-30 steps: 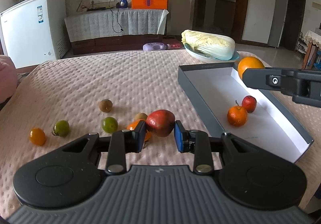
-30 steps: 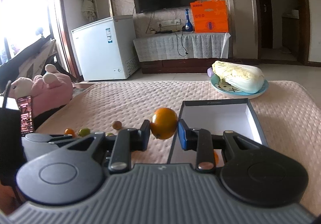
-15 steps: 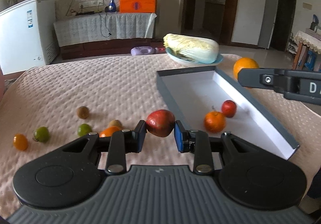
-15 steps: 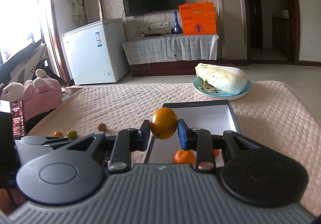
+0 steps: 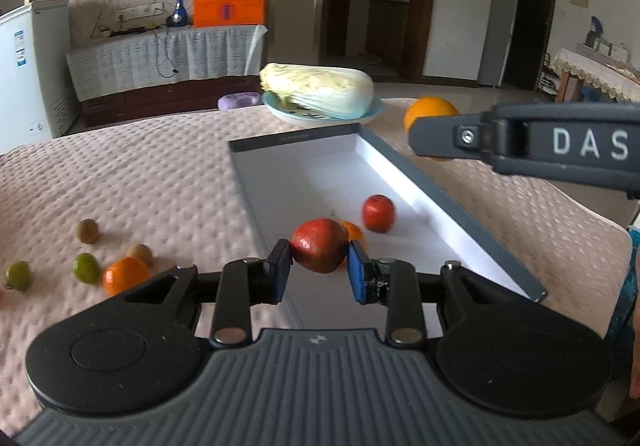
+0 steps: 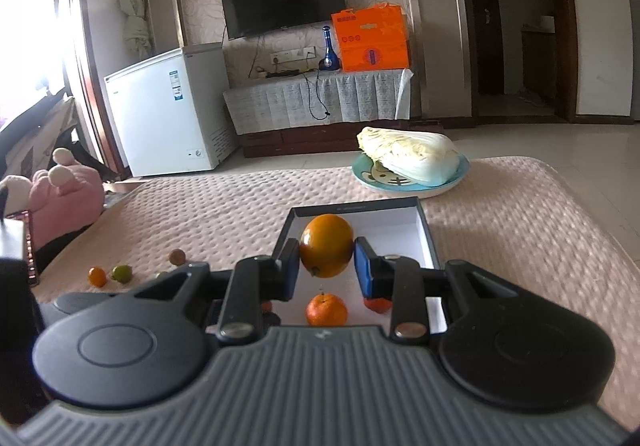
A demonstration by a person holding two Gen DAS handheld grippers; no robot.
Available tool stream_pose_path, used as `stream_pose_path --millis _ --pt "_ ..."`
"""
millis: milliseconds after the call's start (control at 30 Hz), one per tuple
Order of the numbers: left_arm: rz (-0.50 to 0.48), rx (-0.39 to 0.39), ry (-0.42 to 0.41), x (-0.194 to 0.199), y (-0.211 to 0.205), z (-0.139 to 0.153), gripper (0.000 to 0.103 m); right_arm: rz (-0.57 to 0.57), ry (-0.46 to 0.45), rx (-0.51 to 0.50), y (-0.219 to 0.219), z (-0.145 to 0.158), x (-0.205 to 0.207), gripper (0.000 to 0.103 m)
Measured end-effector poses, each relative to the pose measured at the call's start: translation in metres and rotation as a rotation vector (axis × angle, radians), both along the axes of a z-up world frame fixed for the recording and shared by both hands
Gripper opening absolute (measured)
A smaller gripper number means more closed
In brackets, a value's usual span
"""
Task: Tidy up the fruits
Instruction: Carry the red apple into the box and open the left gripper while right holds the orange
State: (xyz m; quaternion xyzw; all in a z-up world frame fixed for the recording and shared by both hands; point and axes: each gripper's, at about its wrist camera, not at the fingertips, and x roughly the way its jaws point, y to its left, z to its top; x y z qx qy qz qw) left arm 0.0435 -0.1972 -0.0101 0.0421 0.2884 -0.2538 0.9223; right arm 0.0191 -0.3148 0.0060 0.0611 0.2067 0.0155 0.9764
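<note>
Both claws are loaded over the box point(image 5: 452, 202): the left claw point(image 5: 319, 270) pinches a red apple point(image 5: 319, 250), the right claw point(image 6: 327, 265) an orange point(image 6: 326, 245), each firm, round, smooth-skinned and likely to roll, so gripped across the middle.

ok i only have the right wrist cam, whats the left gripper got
observer: The left gripper is shut on a red apple.
operator: is it at the box yet
observer: Close. In the left wrist view the red apple lines up with the box's near end, by its left wall.
operator: whats the red thing low in the box, half hidden for me
observer: A smaller apple, resting on the box floor beside the tangerine.
</note>
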Motion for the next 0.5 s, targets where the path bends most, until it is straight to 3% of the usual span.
stream_pose_path --millis 500 --pt "-0.037 0.005 0.051 0.006 -0.039 -0.017 0.037 -0.061 0.014 -0.008 -0.027 -0.002 -0.013 0.033"
